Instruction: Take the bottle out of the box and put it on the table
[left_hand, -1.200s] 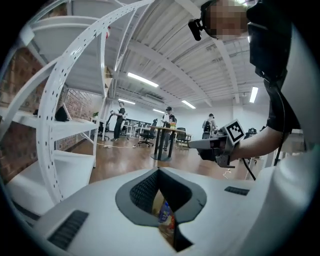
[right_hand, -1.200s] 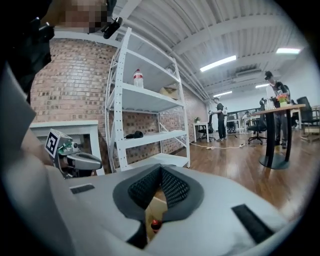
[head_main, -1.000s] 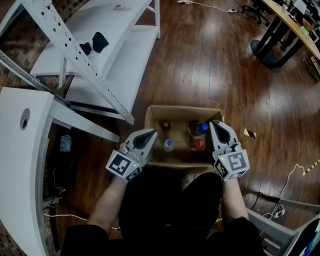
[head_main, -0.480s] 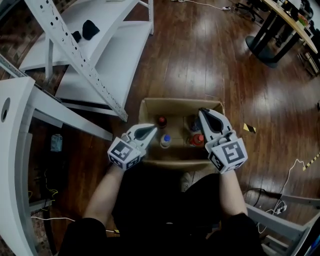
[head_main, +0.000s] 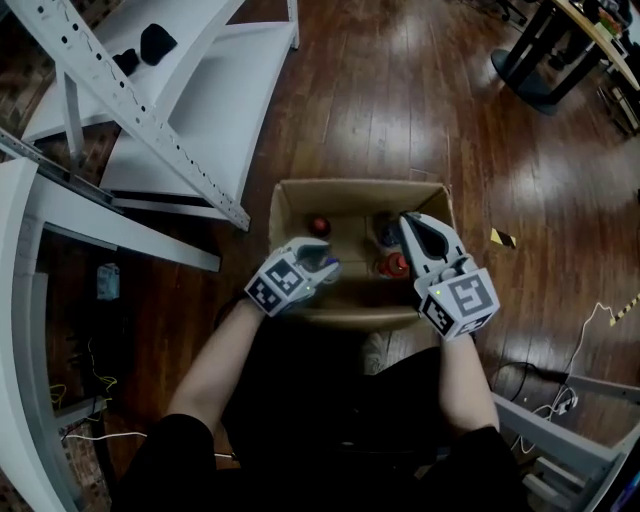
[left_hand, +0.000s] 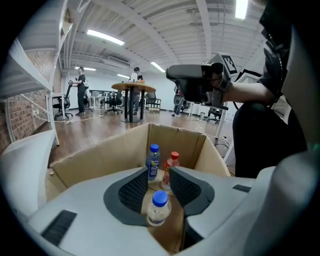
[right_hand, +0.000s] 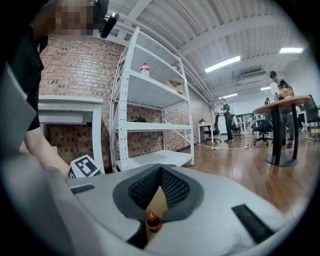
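The open cardboard box (head_main: 350, 186) stands on the wooden floor (head_main: 400, 90) and holds four upright bottles. A blue-capped clear bottle (left_hand: 159, 207) is at near left, a dark-capped bottle (head_main: 320, 226) at far left, and a blue-labelled bottle (left_hand: 153, 161) and a red-capped bottle (left_hand: 171, 167) at right. The left gripper (left_hand: 159, 175) has its jaws partly spread, having just been opening. The blue-capped clear bottle shows in their gap, with the pads clear of it. The right gripper (right_hand: 160, 172) has its jaws pressed together, empty, over the box's right side.

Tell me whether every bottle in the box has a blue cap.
No, a red-capped bottle stands beside a blue-capped bottle inside the cardboard box.
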